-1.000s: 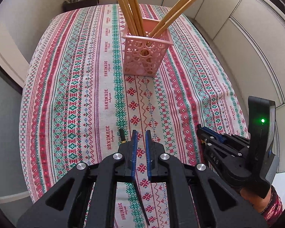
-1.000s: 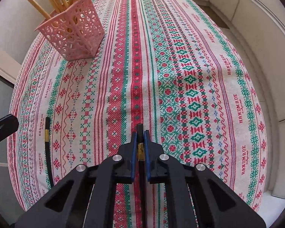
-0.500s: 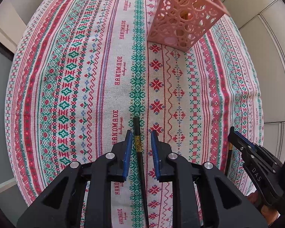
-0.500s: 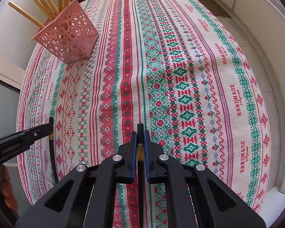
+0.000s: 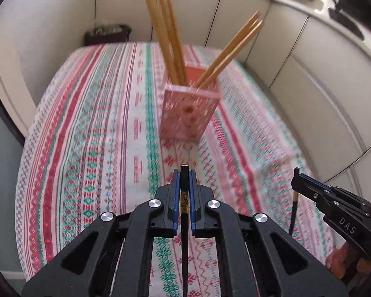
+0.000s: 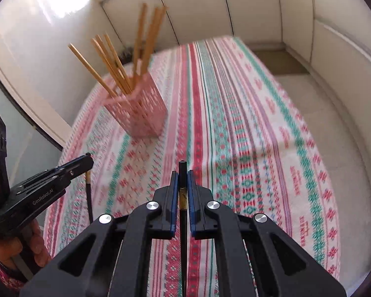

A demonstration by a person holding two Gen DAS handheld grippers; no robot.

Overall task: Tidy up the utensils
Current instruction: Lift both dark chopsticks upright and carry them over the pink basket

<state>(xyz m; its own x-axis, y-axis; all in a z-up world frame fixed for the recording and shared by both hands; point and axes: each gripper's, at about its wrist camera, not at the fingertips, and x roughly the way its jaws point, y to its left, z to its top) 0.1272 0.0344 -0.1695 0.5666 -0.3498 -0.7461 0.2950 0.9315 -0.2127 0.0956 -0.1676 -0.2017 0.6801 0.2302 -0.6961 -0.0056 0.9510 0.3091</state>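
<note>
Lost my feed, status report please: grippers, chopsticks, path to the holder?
Left gripper and right gripper each shut on a black chopstick. Pink holder ahead, holding wooden chopsticks. Nothing between.

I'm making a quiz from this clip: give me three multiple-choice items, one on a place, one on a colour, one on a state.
1. Where do the wooden chopsticks stand?
A. flat on the tablecloth
B. in the basket
C. in a drawer

2. What colour is the basket?
A. pink
B. blue
C. black

3. What is the left claw doing?
A. gaping empty
B. clamping a spoon
C. gripping a black chopstick

Key: B, their ends sit inside the basket; A, its perforated walls are pink; C, both pads press the black stick.
</note>
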